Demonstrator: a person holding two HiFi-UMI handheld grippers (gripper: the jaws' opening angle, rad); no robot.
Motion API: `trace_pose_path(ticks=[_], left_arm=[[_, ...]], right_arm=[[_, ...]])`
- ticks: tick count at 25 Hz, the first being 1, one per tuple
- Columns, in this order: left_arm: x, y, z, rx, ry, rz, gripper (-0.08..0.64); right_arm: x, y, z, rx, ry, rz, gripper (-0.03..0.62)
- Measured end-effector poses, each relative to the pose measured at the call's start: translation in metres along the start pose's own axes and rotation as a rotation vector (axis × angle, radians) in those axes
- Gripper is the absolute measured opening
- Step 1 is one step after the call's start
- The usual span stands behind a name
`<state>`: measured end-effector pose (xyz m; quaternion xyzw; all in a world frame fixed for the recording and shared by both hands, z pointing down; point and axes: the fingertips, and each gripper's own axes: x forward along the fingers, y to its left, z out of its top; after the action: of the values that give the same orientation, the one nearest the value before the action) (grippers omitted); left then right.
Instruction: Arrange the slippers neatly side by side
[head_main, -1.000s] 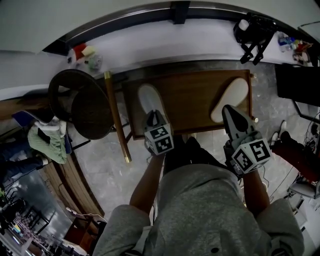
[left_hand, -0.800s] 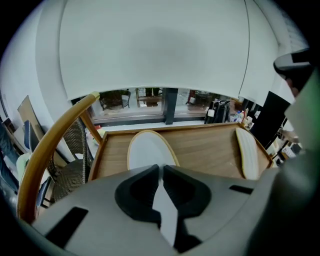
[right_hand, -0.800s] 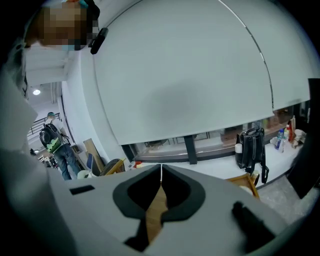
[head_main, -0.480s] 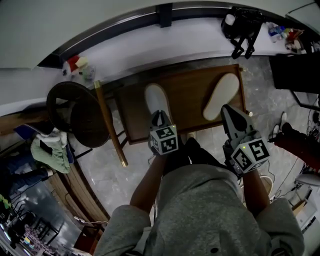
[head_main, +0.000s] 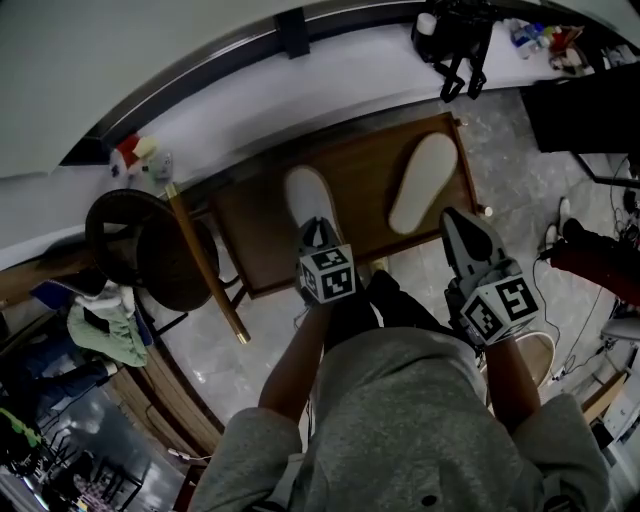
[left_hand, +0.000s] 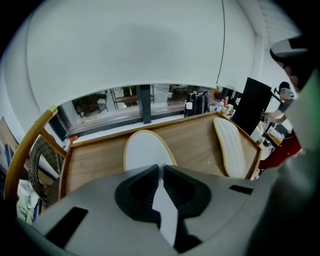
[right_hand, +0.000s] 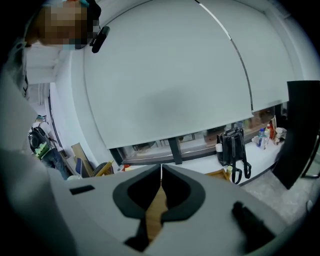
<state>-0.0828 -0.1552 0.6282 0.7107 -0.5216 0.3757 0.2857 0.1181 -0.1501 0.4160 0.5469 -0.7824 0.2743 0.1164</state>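
Noted left gripper (head_main: 318, 230) clamped on near end of white slipper (head_main: 306, 195) at 12 o'clock. Noted right gripper (head_main: 453, 217) fully closed, empty, with beige slipper (head_main: 423, 182) at its 11 o'clock on table (head_main: 365, 185).

white slipper (head_main: 308, 195), tan rim | cream slipper (head_main: 423, 183), ribbed sole | table (head_main: 365, 175) brown wood-grain | floor (head_main: 205, 350) grey marbled

Office-like room: window ledge (head_main: 330, 85), backpack (head_main: 455, 35), chair (head_main: 140, 250).

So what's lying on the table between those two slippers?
Nothing: only bare wooden table runs between the white slipper and the beige slipper. The head view and the left gripper view both show this.
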Motion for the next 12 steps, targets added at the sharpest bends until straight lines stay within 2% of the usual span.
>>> trace_pose_path(ticks=[7, 12], left_arm=[[0.009, -0.012, 0.004, 0.043, -0.002, -0.015, 0.04], [0.014, -0.015, 0.005, 0.045, 0.005, -0.011, 0.04]], right_arm=[[-0.011, -0.011, -0.005, 0.011, -0.002, -0.029, 0.026], [-0.018, -0.018, -0.008, 0.014, -0.001, -0.043, 0.026]])
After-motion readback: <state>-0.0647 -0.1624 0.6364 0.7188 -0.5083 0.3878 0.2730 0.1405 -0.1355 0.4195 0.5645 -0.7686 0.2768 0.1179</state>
